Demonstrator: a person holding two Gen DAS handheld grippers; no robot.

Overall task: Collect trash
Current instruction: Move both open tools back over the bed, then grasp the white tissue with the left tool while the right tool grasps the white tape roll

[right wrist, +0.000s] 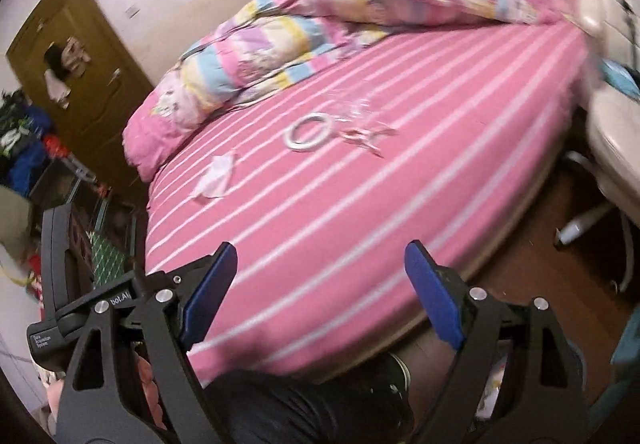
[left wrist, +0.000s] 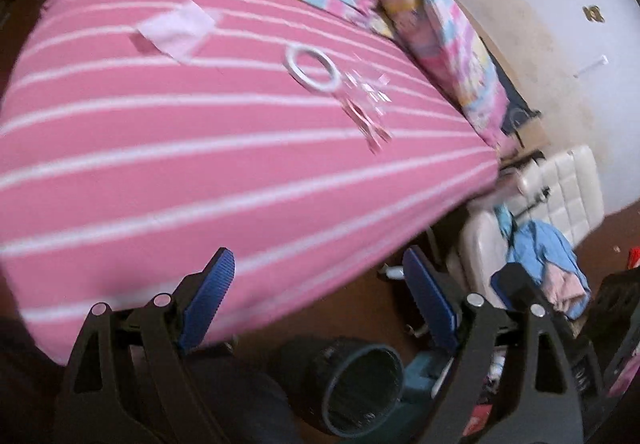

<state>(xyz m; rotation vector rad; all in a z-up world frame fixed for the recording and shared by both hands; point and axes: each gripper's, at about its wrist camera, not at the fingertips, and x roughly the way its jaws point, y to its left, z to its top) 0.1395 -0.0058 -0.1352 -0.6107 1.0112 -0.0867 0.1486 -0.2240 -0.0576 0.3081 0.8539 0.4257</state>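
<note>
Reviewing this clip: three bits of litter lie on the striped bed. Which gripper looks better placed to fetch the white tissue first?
Probably the left gripper: it is open and empty, and the white tissue lies on its side, left of the tape ring. Neither is close.

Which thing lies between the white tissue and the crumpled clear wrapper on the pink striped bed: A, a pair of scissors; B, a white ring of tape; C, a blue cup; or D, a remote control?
B: a white ring of tape lies on the striped bed, with the white tissue to one side and the crumpled clear wrapper to the other.
</note>
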